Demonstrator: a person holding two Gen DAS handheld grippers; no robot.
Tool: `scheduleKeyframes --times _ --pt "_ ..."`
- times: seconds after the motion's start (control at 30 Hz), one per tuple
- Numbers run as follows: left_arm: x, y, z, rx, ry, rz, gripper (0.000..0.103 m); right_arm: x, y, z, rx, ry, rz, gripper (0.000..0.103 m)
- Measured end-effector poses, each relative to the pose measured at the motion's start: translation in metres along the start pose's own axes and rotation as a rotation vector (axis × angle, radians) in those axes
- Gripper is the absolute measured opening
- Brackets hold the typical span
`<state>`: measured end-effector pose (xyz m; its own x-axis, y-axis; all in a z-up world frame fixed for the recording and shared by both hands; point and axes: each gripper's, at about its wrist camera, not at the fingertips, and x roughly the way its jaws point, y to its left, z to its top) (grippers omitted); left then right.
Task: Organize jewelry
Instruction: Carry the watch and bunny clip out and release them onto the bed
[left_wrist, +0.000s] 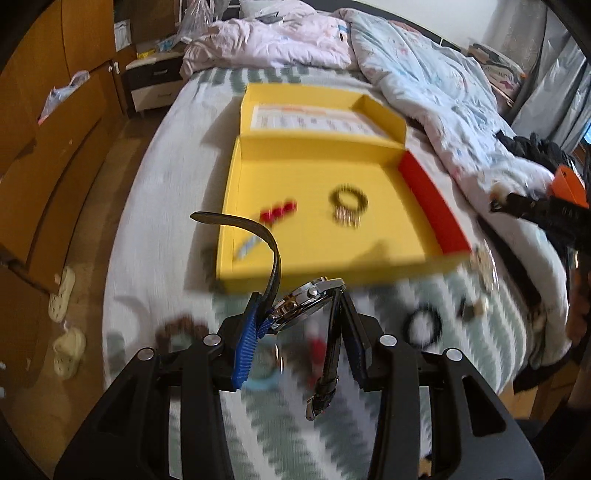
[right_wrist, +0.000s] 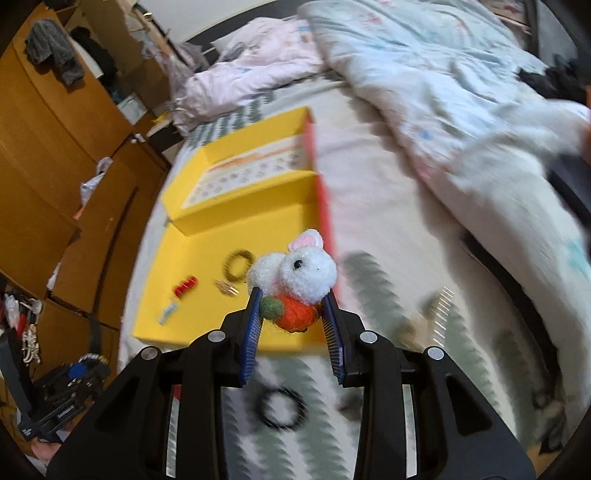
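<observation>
An open yellow box (left_wrist: 258, 177) (right_wrist: 207, 243) lies on the bed. In it are a black beaded bracelet (left_wrist: 349, 199) (right_wrist: 238, 264), a red clip (left_wrist: 279, 214) (right_wrist: 185, 285) and small gold pieces (left_wrist: 347, 219). My left gripper (left_wrist: 301, 299) is shut on a silver wristwatch (left_wrist: 306, 301) with black straps, held above the bed just in front of the box. My right gripper (right_wrist: 293, 299) is shut on a white fluffy bunny charm with an orange carrot (right_wrist: 295, 273), held over the box's near right corner. The right gripper also shows at the right edge of the left wrist view (left_wrist: 532, 203).
Loose pieces lie on the patterned bedspread: a black ring (left_wrist: 424, 326) (right_wrist: 280, 406), a brown beaded bracelet (left_wrist: 181, 326), a red item (left_wrist: 317, 347) and a necklace (left_wrist: 484, 269). Rumpled quilts (left_wrist: 424, 81) lie behind and right. Wooden wardrobes (right_wrist: 55, 129) stand left.
</observation>
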<state>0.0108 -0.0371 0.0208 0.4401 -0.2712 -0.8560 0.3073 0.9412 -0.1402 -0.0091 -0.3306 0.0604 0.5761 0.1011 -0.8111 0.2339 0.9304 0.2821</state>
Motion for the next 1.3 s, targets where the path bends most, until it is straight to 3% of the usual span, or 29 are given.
scheduleKeyframes --times 0.23,0.43,0.87,1.03,1.17,1.3 --pt "0.005 0.01 -0.076 -0.023 0.066 -0.007 0.042 -0.026 -0.07 -0.049 0.092 0.011 -0.06 0.033" --pt "0.023 0.021 -0.107 -0.063 0.117 0.024 0.042 -0.017 -0.114 -0.078 0.183 0.072 -0.113 0.033" --pt "0.055 0.012 -0.113 -0.046 0.151 0.089 0.042 0.007 -0.135 -0.099 0.234 0.168 -0.206 0.034" --pt "0.058 0.008 -0.114 -0.03 0.15 0.107 0.044 0.005 -0.135 -0.098 0.209 0.159 -0.314 0.041" --pt "0.048 0.005 -0.111 -0.037 0.117 0.093 0.06 0.003 -0.135 -0.098 0.21 0.159 -0.317 0.045" --pt "0.036 0.005 -0.106 -0.035 0.08 0.085 0.062 0.001 -0.129 -0.095 0.188 0.147 -0.342 0.054"
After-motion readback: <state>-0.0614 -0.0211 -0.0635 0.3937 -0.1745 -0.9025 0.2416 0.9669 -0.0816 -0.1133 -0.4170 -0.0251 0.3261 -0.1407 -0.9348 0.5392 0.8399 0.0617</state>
